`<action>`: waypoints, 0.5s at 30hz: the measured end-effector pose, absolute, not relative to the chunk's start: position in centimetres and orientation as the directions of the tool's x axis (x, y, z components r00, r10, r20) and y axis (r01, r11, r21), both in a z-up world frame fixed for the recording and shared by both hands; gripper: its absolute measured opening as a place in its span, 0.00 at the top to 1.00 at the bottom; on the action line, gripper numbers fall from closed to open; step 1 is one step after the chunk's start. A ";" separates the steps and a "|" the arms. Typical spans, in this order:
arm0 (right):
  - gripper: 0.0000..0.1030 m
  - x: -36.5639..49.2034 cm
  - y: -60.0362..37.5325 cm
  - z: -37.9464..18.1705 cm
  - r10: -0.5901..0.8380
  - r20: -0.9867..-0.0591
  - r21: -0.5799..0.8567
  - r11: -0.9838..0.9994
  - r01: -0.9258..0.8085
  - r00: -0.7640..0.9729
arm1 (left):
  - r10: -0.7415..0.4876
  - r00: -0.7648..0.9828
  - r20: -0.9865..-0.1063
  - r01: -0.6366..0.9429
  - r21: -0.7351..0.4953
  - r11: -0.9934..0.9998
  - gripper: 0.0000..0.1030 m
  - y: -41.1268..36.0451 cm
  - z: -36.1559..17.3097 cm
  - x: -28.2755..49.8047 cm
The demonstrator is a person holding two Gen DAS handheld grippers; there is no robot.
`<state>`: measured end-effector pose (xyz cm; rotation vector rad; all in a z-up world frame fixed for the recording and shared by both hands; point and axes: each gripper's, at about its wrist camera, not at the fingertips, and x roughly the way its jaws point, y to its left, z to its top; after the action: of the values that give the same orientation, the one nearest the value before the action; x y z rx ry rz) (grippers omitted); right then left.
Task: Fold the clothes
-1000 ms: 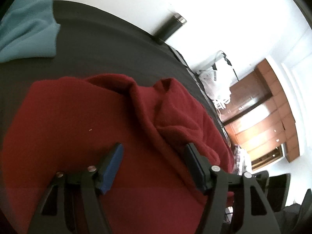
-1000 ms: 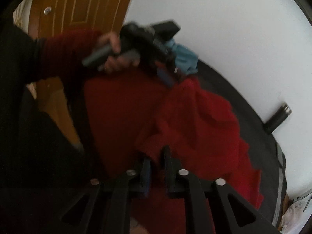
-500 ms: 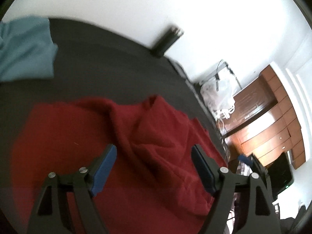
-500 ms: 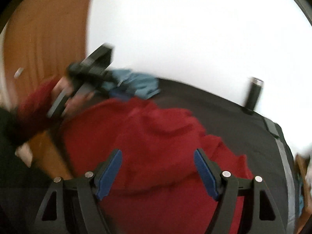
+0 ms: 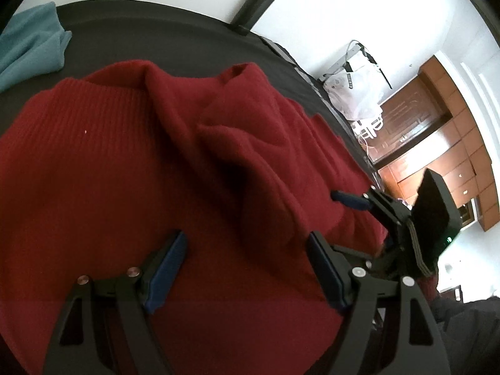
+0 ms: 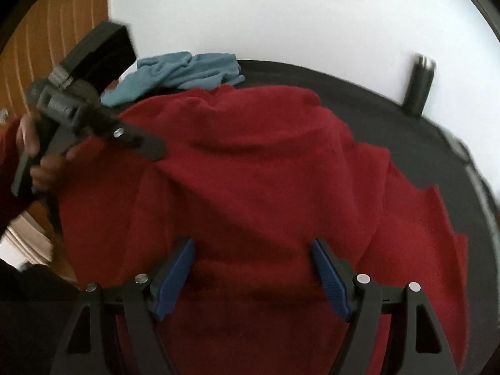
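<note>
A dark red knitted sweater (image 5: pixel 131 168) lies rumpled on a black table (image 5: pixel 162 40), with a raised fold (image 5: pixel 250 131) across its middle. It also fills the right wrist view (image 6: pixel 265 168). My left gripper (image 5: pixel 247 253) is open and empty just above the sweater's near part. My right gripper (image 6: pixel 253 259) is open and empty over the sweater too; it also shows at the right of the left wrist view (image 5: pixel 359 203). The left gripper appears at the left of the right wrist view (image 6: pixel 125 137), held in a hand.
A teal garment (image 5: pixel 28 47) lies crumpled at the table's far left corner, also in the right wrist view (image 6: pixel 181 72). A dark metal flask (image 5: pixel 256 3) stands by the white wall. A white plastic bag (image 5: pixel 356 93) and wooden cabinets (image 5: pixel 437 131) are beyond the table.
My right gripper has let go of the sweater fold and opened wide. Both grippers have shifted over the sweater, and its folds have settled lower.
</note>
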<state>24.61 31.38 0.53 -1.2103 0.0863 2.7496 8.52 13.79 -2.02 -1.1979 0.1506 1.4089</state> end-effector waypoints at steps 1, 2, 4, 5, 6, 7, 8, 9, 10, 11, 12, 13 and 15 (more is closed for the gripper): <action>0.24 24.8 31.3 0.4 0.100 -0.733 -0.005 -0.990 -0.142 -0.673 | 0.664 0.259 -0.701 -0.796 -0.544 -0.264 0.21 13.6 -1.9 8.6; 0.24 25.0 31.1 0.3 0.105 -0.731 -0.013 -0.990 -0.140 -0.675 | 0.667 0.265 -0.697 -0.797 -0.548 -0.256 0.21 13.5 -1.8 8.8; 0.24 24.6 31.1 -0.1 0.106 -0.734 -0.017 -0.990 -0.138 -0.671 | 0.678 0.275 -0.682 -0.789 -0.563 -0.247 0.21 13.3 -1.5 8.8; 0.24 24.5 31.2 0.0 0.100 -0.736 -0.010 -0.990 -0.137 -0.669 | 0.686 0.279 -0.672 -0.782 -0.573 -0.244 0.21 13.3 -1.3 8.7; 0.24 24.6 31.3 0.3 0.095 -0.737 -0.001 -0.990 -0.139 -0.669 | 0.694 0.281 -0.663 -0.775 -0.583 -0.243 0.21 13.3 -1.1 8.5; 0.24 24.7 31.3 0.7 0.095 -0.735 0.004 -0.990 -0.144 -0.671 | 0.708 0.271 -0.652 -0.765 -0.592 -0.252 0.21 13.1 -0.8 8.2; 0.24 24.8 31.2 1.2 0.103 -0.729 0.001 -0.989 -0.151 -0.677 | 0.725 0.256 -0.639 -0.753 -0.603 -0.265 0.21 12.8 -0.5 7.8; 0.24 25.0 31.2 1.7 0.110 -0.721 -0.001 -0.988 -0.157 -0.684 | 0.742 0.241 -0.625 -0.739 -0.614 -0.276 0.20 12.6 -0.2 7.3; 0.24 25.0 31.1 2.1 0.115 -0.710 -0.002 -0.987 -0.160 -0.695 | 0.759 0.230 -0.609 -0.726 -0.626 -0.283 0.20 12.4 0.1 6.8; 0.24 25.1 31.1 2.4 0.119 -0.699 -0.003 -0.987 -0.163 -0.705 | 0.774 0.219 -0.594 -0.713 -0.639 -0.289 0.20 12.2 0.3 6.3; 0.24 25.2 31.0 2.6 0.120 -0.687 -0.001 -0.986 -0.164 -0.716 | 0.785 0.214 -0.581 -0.701 -0.651 -0.291 0.20 12.0 0.5 5.8; 0.24 25.2 30.9 2.9 0.116 -0.674 0.008 -0.986 -0.164 -0.729 | 0.796 0.208 -0.568 -0.689 -0.663 -0.293 0.19 11.8 0.7 5.3; 0.24 24.7 30.4 3.5 0.098 -0.655 0.026 -0.988 -0.152 -0.749 | 0.814 0.193 -0.548 -0.668 -0.681 -0.301 0.18 11.5 0.8 4.5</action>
<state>24.69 30.43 3.49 -1.0484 0.1164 2.8168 4.51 11.45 0.79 -1.1703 -0.1696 1.4708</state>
